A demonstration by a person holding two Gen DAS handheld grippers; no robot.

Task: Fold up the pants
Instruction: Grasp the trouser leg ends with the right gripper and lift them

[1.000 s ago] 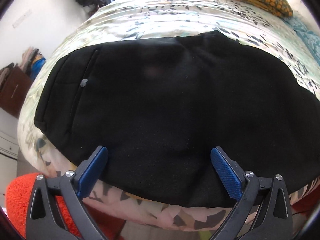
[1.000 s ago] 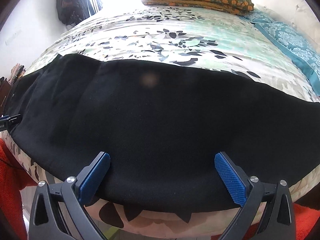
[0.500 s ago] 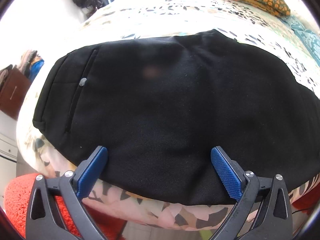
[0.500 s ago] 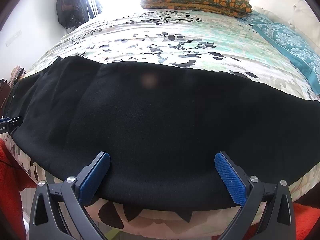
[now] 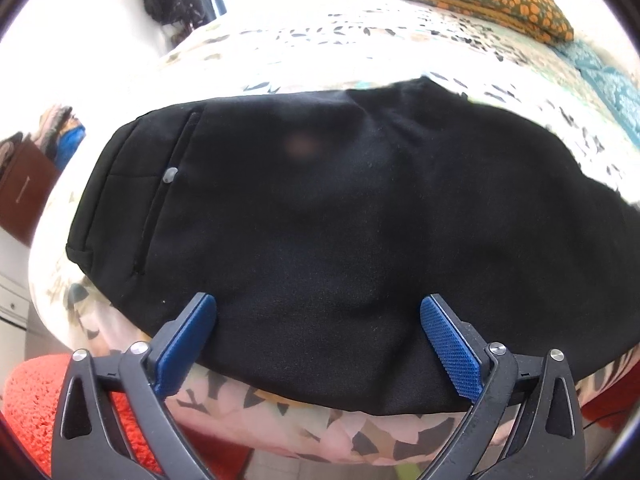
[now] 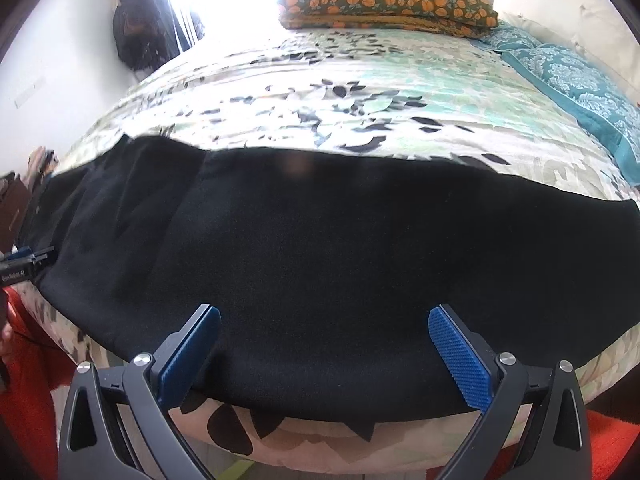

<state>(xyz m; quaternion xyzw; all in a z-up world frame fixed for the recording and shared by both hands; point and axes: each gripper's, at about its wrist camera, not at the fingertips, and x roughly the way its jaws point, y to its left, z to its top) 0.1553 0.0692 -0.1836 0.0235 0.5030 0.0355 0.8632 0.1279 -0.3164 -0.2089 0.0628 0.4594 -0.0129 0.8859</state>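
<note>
Barely anything has shifted since a second ago: both views hold nearly the same framing. Black pants (image 5: 340, 220) lie flat along the near edge of the bed (image 6: 360, 80), waistband and pocket button (image 5: 169, 175) at the left end. Left gripper (image 5: 318, 340) and right gripper (image 6: 324, 344) hover at the near hem, jaws spread wide, gripping nothing. Likely next: pinch the near edge at both points together, lift evenly, keep the layers aligned.
</note>
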